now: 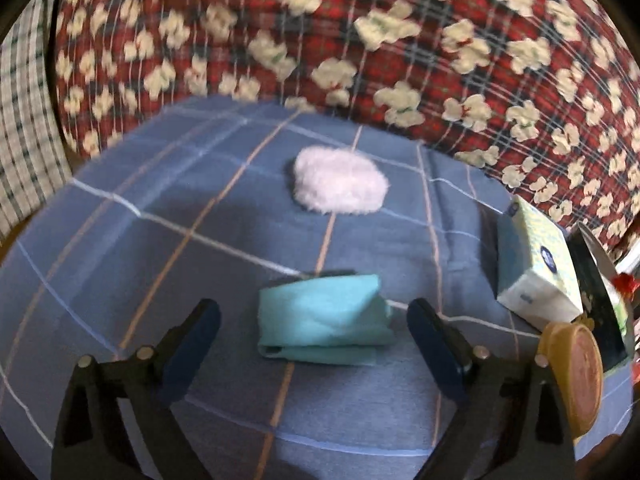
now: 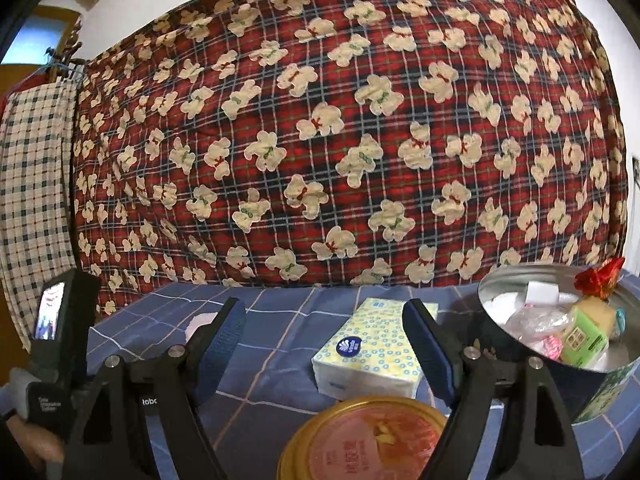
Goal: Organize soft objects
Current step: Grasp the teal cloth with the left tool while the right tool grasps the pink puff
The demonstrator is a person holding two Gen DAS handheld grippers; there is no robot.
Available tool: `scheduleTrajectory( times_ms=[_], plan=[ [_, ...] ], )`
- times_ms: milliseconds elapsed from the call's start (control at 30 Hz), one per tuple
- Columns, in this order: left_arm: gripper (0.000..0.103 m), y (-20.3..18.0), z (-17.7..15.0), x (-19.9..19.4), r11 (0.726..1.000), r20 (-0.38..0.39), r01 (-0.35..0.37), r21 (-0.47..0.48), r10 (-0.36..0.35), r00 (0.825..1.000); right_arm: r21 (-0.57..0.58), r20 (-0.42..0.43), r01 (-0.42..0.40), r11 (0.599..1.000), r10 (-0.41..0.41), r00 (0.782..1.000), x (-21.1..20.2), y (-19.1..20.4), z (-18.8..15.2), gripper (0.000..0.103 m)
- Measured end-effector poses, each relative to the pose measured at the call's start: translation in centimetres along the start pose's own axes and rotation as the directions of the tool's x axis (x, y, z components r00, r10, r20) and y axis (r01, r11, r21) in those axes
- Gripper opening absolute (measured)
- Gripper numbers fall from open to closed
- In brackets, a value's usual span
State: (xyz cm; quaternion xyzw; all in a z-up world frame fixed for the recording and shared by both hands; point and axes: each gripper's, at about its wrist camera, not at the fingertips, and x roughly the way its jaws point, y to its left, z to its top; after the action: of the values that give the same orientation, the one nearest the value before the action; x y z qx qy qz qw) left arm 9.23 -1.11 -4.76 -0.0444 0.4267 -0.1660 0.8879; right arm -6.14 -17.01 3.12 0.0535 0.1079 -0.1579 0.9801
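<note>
In the left wrist view a folded teal cloth (image 1: 324, 316) lies on the blue checked sheet (image 1: 160, 240), just ahead of my open left gripper (image 1: 314, 332) and between its fingers' line. A fluffy white pad (image 1: 340, 186) lies farther back. In the right wrist view my right gripper (image 2: 324, 336) is open and empty, above a tissue pack (image 2: 372, 356) and a round lid (image 2: 368, 440). A round tin (image 2: 560, 336) at the right holds several small soft items. The white pad shows partly behind the left finger (image 2: 198, 322).
A large red plaid quilt with cream bears (image 2: 340, 140) rises behind the sheet. The tissue pack (image 1: 536, 264), lid (image 1: 576, 376) and tin (image 1: 600, 300) sit at the right in the left wrist view. The left gripper's handle (image 2: 60, 344) shows at left. A checked curtain (image 2: 32, 208) hangs at left.
</note>
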Motion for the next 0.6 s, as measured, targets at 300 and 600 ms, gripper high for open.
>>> scheduleTrajectory(
  times_ms=[300, 600],
  plan=[
    [0.068, -1.6, 0.5, 1.0, 0.995, -0.040, -0.064, 0.080, 0.068, 0.997, 0.043, -0.037, -0.015, 0.999, 0.017, 0.999, 0.3, -0.6, -0.3, 0.083],
    [0.022, -1.1, 0.4, 0.4, 0.995, -0.032, -0.009, 0.101, 0.013, 0.999, 0.047, -0.054, -0.015, 0.999, 0.018, 0.998, 0.4, -0.8, -0.3, 0.083]
  ],
)
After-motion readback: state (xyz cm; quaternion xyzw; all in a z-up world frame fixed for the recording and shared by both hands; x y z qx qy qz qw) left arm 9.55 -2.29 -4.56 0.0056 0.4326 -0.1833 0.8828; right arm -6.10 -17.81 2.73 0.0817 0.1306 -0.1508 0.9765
